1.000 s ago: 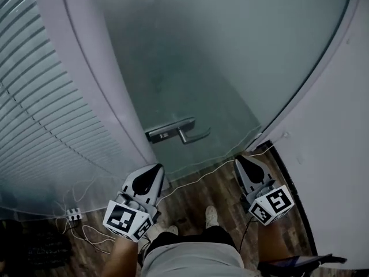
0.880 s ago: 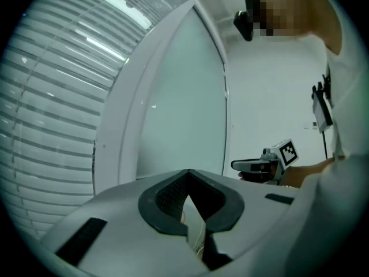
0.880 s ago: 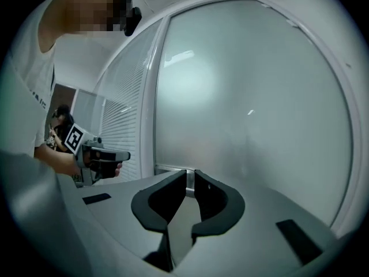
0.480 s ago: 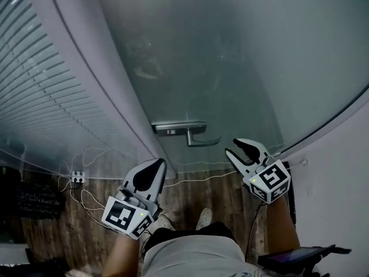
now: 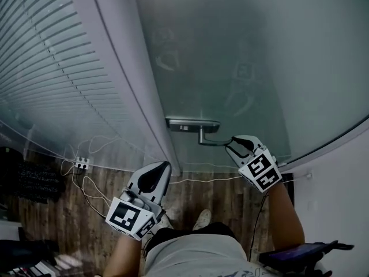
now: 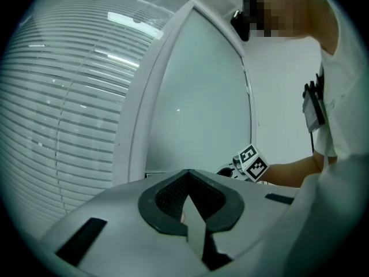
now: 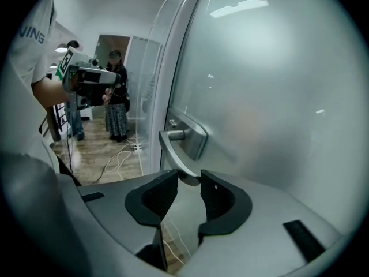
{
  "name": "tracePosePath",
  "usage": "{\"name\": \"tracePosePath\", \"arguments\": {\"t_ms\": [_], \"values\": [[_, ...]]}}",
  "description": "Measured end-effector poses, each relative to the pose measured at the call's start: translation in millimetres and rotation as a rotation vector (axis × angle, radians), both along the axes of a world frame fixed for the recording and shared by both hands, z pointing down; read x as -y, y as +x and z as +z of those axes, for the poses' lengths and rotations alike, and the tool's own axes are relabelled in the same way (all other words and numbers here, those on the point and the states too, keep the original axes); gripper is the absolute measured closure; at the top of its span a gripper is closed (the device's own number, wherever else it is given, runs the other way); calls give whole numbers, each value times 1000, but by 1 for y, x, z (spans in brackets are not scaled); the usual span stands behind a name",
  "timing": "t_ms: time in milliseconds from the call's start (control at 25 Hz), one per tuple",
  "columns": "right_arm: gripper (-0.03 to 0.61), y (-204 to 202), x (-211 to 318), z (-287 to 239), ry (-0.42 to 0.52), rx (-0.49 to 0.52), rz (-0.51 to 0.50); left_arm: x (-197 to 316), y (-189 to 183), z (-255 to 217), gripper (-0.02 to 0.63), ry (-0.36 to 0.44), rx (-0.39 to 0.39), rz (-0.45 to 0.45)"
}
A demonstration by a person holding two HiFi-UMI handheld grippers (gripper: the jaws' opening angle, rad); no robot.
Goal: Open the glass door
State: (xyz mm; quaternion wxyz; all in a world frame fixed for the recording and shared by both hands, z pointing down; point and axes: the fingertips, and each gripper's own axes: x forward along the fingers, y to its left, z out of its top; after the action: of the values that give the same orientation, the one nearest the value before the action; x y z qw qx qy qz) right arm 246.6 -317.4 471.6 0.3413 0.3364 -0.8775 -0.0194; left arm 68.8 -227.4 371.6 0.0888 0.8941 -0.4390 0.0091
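The frosted glass door [image 5: 242, 56] carries a metal lever handle [image 5: 209, 141] on a lock plate [image 5: 192, 124]. My right gripper [image 5: 232, 143] is at the free end of the lever. In the right gripper view the handle [image 7: 172, 153] curves down, and its tip lies between the jaws of the right gripper [image 7: 188, 181]. Those jaws have just been opening and stand open, with a gap at each pad. My left gripper [image 5: 162, 166] hangs lower left of the handle, shut and empty. In its own view the left gripper [image 6: 187, 176] faces the door frame.
A glass wall with blinds [image 5: 46, 68] and a grey frame post [image 5: 138, 97] stand left of the door. White cables [image 5: 95, 175] and a power strip [image 5: 81, 164] lie on the wooden floor. A white wall [image 5: 340, 201] is at the right. A person [image 7: 115, 94] stands behind the glass.
The right gripper has moved up and left from beside the door's lower corner to the end of the handle, and its jaws have opened. The left gripper has barely moved.
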Motion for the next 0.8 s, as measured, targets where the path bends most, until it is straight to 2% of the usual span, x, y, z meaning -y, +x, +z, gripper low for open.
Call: {"name": "tracePosePath", "arguments": {"t_ms": [160,560,800], "values": [[457,-2,4,-6,21,21,35,1,-2,2,614,-8,3,4],[456,1,8,20,-27,97,109,-7,-3,6,614,-1,3,5],[456,5,30,12,11,131,140,0,-2,3,614,-5,6,-6]]}}
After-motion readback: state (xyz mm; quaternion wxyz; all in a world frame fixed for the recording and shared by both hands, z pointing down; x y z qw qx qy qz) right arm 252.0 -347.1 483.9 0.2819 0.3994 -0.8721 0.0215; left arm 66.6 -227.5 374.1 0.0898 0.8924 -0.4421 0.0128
